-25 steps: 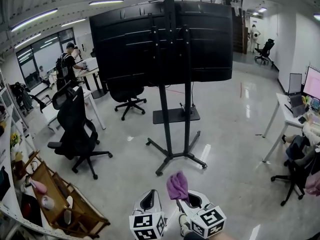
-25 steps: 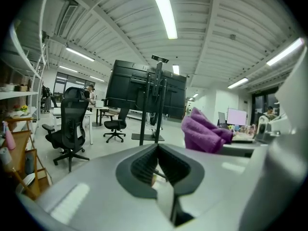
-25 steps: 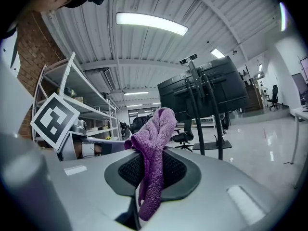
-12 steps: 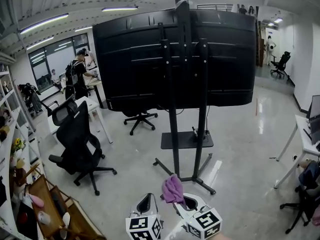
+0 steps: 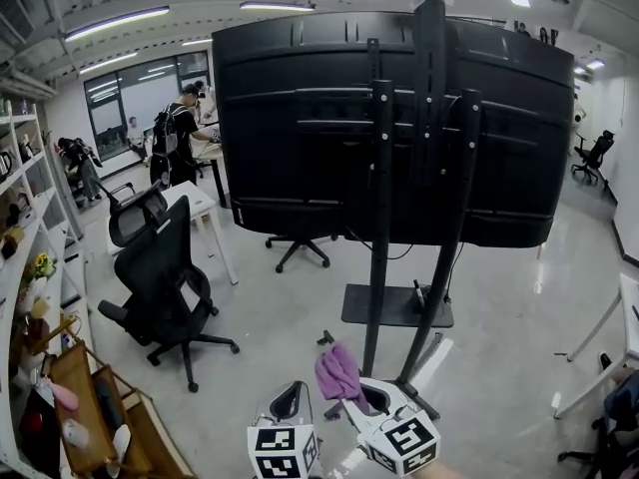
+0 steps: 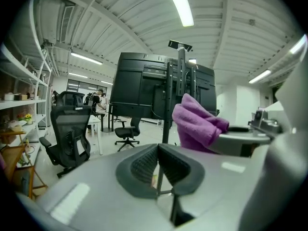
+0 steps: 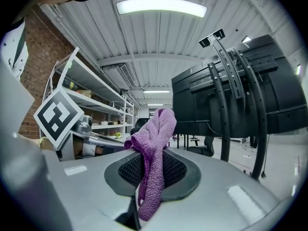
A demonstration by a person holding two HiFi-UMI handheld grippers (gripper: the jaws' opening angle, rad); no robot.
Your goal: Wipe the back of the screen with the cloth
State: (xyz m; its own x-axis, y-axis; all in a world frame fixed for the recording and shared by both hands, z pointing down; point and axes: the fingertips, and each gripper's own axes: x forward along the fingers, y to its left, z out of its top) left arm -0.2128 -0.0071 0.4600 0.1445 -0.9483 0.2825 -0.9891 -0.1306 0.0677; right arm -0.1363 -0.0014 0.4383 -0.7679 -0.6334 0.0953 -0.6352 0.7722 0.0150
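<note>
The black back of a big screen (image 5: 389, 133) on a wheeled floor stand (image 5: 384, 267) fills the upper head view; it also shows as the screen (image 6: 159, 88) in the left gripper view and the screen (image 7: 231, 95) in the right gripper view. A purple cloth (image 5: 339, 370) sticks up from my right gripper (image 5: 361, 399), which is shut on it; the cloth (image 7: 151, 158) hangs bunched between its pads. My left gripper (image 5: 290, 404) sits beside it at the bottom, shut and holding nothing, with the cloth (image 6: 197, 124) to its right. Both grippers are well short of the screen.
A black office chair (image 5: 160, 282) stands left of the stand, with a white desk (image 5: 195, 213) behind it. Shelving (image 5: 30, 297) and a wooden rack (image 5: 80, 407) line the left edge. People stand by the far windows. A white table leg (image 5: 589, 367) is at right.
The screen has grown larger and closer in the head view over the last second. Both grippers stay low in the view, the right still carrying the cloth.
</note>
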